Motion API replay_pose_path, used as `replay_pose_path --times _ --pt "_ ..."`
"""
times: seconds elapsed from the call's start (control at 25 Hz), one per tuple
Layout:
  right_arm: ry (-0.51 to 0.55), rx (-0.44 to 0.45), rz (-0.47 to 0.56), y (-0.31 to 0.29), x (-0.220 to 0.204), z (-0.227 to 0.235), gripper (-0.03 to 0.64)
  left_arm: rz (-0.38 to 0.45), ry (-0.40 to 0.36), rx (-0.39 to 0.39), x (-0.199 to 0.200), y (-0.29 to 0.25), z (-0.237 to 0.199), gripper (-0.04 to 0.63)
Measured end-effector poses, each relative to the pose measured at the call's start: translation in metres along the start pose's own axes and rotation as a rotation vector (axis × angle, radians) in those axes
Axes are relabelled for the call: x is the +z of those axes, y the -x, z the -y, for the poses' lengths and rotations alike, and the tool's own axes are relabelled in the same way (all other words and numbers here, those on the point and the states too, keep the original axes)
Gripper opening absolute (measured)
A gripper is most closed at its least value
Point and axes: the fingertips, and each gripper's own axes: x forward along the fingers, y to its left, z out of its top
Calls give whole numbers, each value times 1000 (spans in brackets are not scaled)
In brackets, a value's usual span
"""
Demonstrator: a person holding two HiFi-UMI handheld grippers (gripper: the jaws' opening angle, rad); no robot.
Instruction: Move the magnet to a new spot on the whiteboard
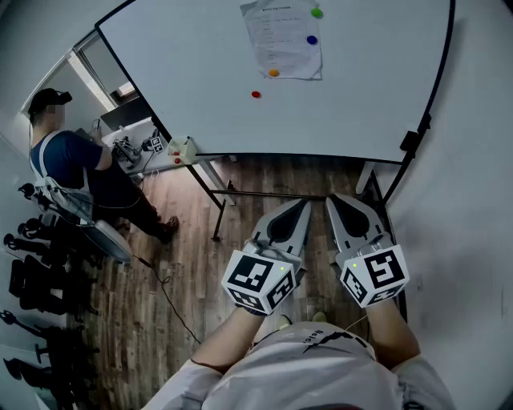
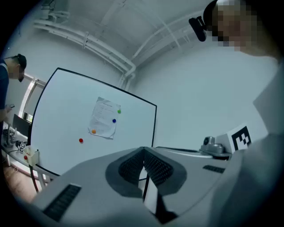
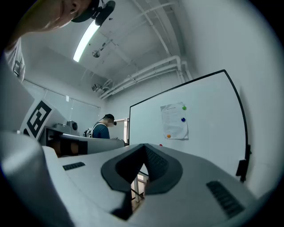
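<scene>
The whiteboard (image 1: 353, 88) stands ahead of me on a wheeled frame. A sheet of paper (image 1: 282, 36) is pinned to it by a green magnet (image 1: 317, 12), a blue magnet (image 1: 312, 39) and an orange magnet (image 1: 274, 72). A red magnet (image 1: 256, 94) sits alone on the bare board, below and left of the paper. My left gripper (image 1: 302, 204) and right gripper (image 1: 332, 200) are held side by side near my body, well short of the board. Both are shut with nothing between the jaws. The left gripper view shows the red magnet (image 2: 80, 140), and so does the right gripper view (image 3: 160, 144).
A person (image 1: 76, 164) stands at a small desk (image 1: 152, 152) left of the board. The board's legs and crossbar (image 1: 264, 194) stand on the wooden floor between me and the board. Dark tripods and gear (image 1: 36, 272) line the left edge, and a cable (image 1: 164, 288) runs across the floor.
</scene>
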Motion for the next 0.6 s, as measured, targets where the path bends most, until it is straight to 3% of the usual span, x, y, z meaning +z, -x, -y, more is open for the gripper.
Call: replay_pose_path --times 0.6 --pt "-54 29 43 17 8 20 12 -11 5 58 -11 -9 3 11"
